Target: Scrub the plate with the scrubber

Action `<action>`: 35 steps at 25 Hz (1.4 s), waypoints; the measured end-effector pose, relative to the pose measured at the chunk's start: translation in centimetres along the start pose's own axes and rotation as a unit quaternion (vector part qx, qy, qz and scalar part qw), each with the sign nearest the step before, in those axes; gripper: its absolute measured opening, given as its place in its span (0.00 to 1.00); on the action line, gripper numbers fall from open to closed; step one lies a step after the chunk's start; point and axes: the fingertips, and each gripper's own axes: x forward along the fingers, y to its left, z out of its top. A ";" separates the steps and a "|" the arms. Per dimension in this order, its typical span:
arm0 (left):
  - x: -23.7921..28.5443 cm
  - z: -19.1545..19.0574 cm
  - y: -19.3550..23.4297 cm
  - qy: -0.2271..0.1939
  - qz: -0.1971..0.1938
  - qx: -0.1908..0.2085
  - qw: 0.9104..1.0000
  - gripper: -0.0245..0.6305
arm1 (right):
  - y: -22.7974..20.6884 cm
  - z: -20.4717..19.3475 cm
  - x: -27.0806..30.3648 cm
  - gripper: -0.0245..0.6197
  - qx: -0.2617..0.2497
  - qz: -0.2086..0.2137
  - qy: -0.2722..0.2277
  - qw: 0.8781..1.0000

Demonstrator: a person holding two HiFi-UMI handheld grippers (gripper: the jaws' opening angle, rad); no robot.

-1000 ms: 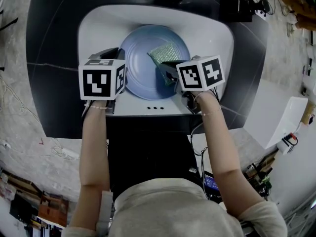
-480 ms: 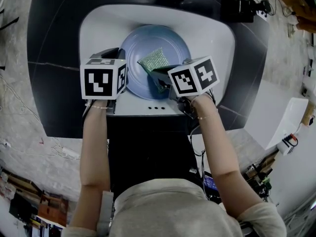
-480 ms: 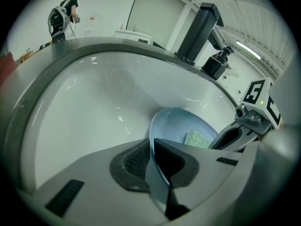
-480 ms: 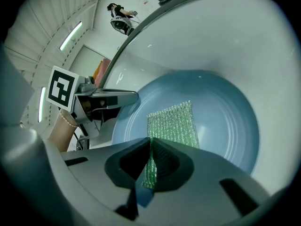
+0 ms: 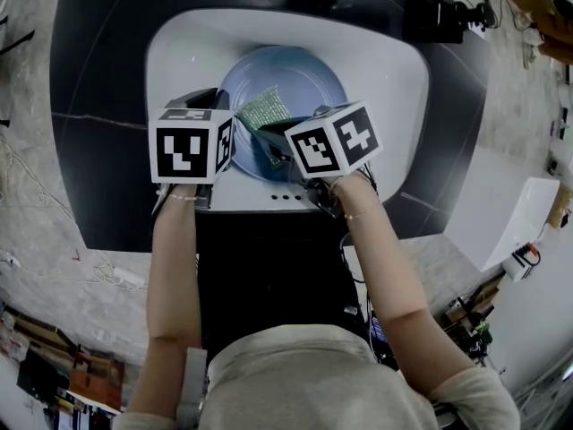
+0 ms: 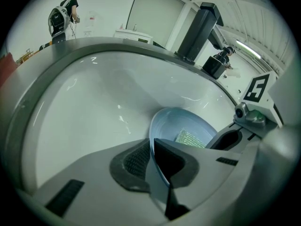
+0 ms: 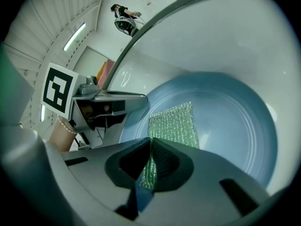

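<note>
A pale blue plate [image 5: 300, 79] lies in the white sink [image 5: 394, 79]. My left gripper [image 5: 224, 137] is shut on the plate's left rim [image 6: 151, 140], the rim pinched between the two pads. My right gripper [image 5: 269, 137] is shut on a green mesh scrubber [image 5: 264, 108], whose free end lies flat on the plate's left part [image 7: 175, 124]. In the right gripper view the plate [image 7: 235, 126] fills the middle and the left gripper [image 7: 141, 100] shows at its left edge. The right gripper [image 6: 221, 140] shows at the right of the left gripper view, beside the scrubber [image 6: 190, 138].
The sink sits in a black counter [image 5: 98, 106]. A dark faucet post [image 6: 200, 29] rises at the far side of the basin. A white box [image 5: 515, 213] stands at the right on the floor. People stand far off in the room.
My right gripper has dragged the scrubber leftward across the plate, from its right-centre to near the left rim. The left gripper and the plate have stayed in place.
</note>
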 end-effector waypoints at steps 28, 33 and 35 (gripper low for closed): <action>0.5 -0.5 0.3 0.005 0.027 0.003 1.000 0.09 | -0.4 3.0 0.1 0.08 0.022 0.005 -0.078 0.997; 0.1 -0.4 0.2 0.002 0.029 0.007 1.000 0.09 | 0.0 3.2 -0.8 0.08 0.023 0.014 -0.099 0.995; -0.1 -0.4 0.3 -0.001 0.035 0.007 0.999 0.09 | 0.1 3.4 -1.2 0.08 0.025 0.017 -0.109 0.994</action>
